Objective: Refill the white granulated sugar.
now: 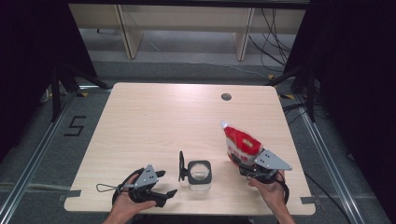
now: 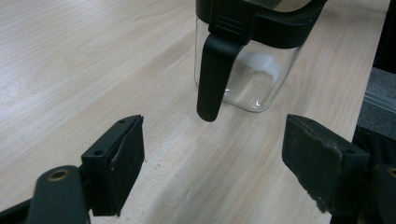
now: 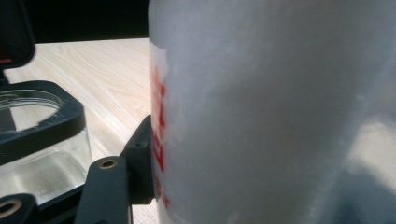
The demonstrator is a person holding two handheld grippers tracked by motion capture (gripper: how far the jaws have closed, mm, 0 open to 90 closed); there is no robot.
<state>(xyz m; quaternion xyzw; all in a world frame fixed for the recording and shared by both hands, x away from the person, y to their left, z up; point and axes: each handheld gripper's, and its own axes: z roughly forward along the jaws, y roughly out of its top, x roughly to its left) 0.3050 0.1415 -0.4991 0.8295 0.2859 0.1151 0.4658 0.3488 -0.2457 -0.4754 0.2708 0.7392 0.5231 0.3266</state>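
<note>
A red and white pouch [image 1: 240, 142] with a white spout at its top leans over the table's right front, and my right gripper [image 1: 250, 167] is shut on its lower part. In the right gripper view the pouch [image 3: 280, 107] looms close, with one black finger [image 3: 140, 161] pressed on its side. A square glass jar [image 1: 199, 173] with a black rim stands at the front middle, its hinged lid [image 1: 181, 166] flipped open on its left side. My left gripper [image 1: 167, 183] rests open left of the jar. Its pads [image 2: 119, 163] stand wide apart facing the jar [image 2: 252, 79], with nothing between them.
The wooden table [image 1: 163, 116] has a round cable hole [image 1: 226, 97] at the back right. Its front edge runs just below both hands. Beyond the table lie grey floor, black curtains and a pale shelf unit.
</note>
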